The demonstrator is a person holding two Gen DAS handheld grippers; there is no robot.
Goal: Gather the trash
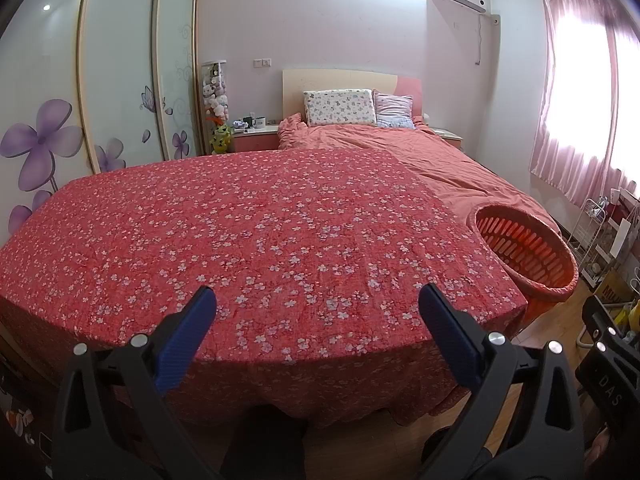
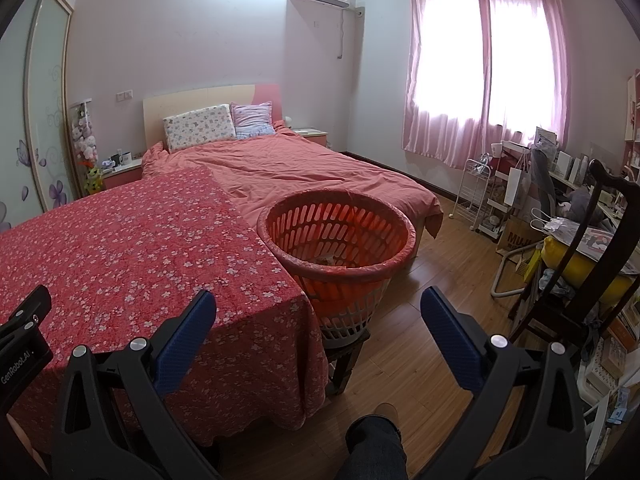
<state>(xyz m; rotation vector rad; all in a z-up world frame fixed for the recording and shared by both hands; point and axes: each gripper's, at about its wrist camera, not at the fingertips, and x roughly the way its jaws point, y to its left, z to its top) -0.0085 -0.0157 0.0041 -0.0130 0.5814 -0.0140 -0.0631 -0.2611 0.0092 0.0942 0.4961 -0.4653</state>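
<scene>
- Left wrist view: my left gripper (image 1: 316, 312) held above the near edge of the floral cloth (image 1: 256, 240), both blue pads wide apart, nothing between them.
- Cloth surface ahead lies flat and bare; its near edge drops off just below my fingers, its right edge falls away beside the orange basket (image 1: 528, 248).
- Basket sits at the cloth's right corner, touching or just beside the hanging edge; I cannot tell which.
- Beyond the cloth, the pink bed (image 1: 420, 152) runs to the pillows; wood floor (image 1: 552, 320) shows right of the basket.
- My other tool shows black at the far right edge.

- Right wrist view: my right gripper (image 2: 318, 312) held level, pointed at the basket (image 2: 336, 240), fingers spread wide, holding nothing.
- Basket stands on a dark stool (image 2: 344, 360), rim close against the cloth's corner (image 2: 160, 248).
- Something small and brownish lies at the basket's bottom (image 2: 326, 259); too unclear to name.
- Open floor (image 2: 440, 280) between basket and the cluttered chair (image 2: 592, 248) at right.
- My leg and shoe (image 2: 380, 432) below, on the floor.
</scene>
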